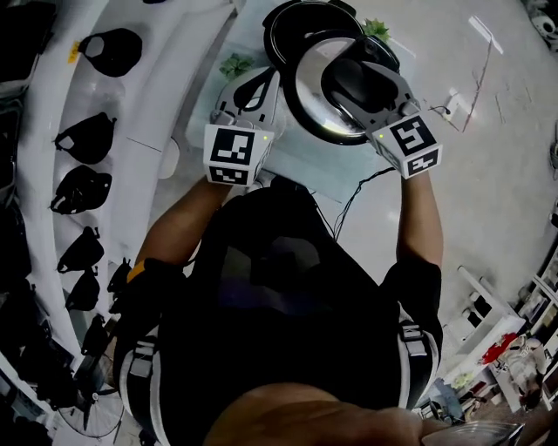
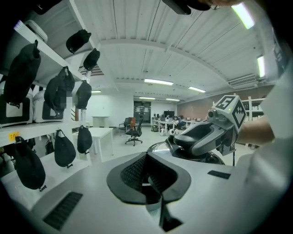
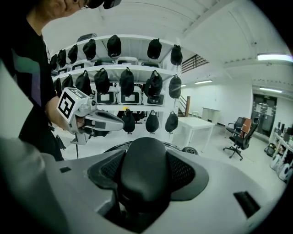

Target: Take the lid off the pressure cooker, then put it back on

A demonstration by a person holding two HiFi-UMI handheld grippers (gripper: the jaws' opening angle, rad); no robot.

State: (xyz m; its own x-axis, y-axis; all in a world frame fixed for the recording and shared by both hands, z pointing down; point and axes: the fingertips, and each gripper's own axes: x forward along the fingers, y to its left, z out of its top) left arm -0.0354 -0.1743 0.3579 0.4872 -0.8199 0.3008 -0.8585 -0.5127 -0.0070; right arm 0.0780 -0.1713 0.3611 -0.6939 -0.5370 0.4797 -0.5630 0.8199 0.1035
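Lid [image 1: 305,96] of the pressure cooker is up off the pot, a silvery ring with a black handle [image 1: 344,74] across its middle. In the head view the handle's long axis runs from about 10 o'clock to 4 o'clock. The right gripper [image 1: 366,91] lies along that same line, reaching in from 4 o'clock. In the right gripper view its jaws are clamped on either flank of the handle [image 3: 142,160], which points straight away from the camera.

At the lid's 9 o'clock, just beside its rim, sits the left gripper [image 1: 248,91]. In its own view the jaws are drawn together with nothing I can make out between them, and the lid's rim [image 2: 158,147] shows beyond them at 2 o'clock.

Farther off, at the lid's 11 o'clock and partly covered by it, stands the open black pot [image 1: 292,22] on a white table [image 1: 296,170]. Small green plants [image 1: 235,65] flank the pot. A dark cable [image 1: 353,196] trails off the table's near edge. At 9 o'clock, curved white shelves [image 1: 148,104] carry a row of black bags [image 1: 87,139].
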